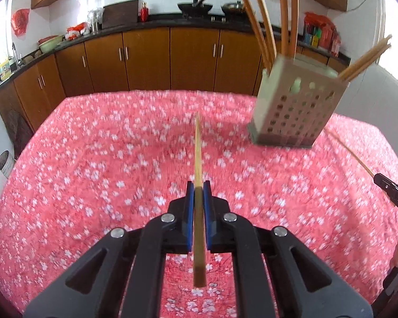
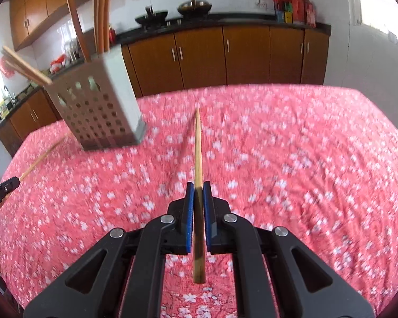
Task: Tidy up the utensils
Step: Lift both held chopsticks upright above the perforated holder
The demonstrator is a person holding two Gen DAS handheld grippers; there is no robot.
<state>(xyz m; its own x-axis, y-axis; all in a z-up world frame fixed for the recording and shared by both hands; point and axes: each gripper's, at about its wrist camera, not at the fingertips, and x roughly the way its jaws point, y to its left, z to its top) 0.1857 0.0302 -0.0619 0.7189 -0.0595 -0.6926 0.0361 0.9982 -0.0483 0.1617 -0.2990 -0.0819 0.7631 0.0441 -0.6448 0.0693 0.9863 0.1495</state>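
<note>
A kitchen runs along the far wall: brown cabinets (image 1: 146, 61) under a dark worktop with woks on the stove, white tiles above, bright windows at the sides. Nearer, the counter (image 1: 92, 159) is covered by a pink cloth printed with white blossoms, and on it stands a grey perforated utensil holder (image 1: 291, 111), already carrying long wooden handles and a few chopsticks slanting out of one corner. The left hand-held gripper (image 1: 198, 188) is clamped on a single chopstick (image 1: 198, 153) that points forward above the cloth, with the holder off to its far right; the right hand-held gripper (image 2: 198, 188) grips another chopstick (image 2: 198, 148) the same way, with the holder to its far left. The risk, I think, lies in the drop: a thin stick can swivel between the blue pads (image 1: 190, 212), its tip can catch the holder's rim or the crowded handles, and two sticks arriving together could cross or nudge the light holder over.
</note>
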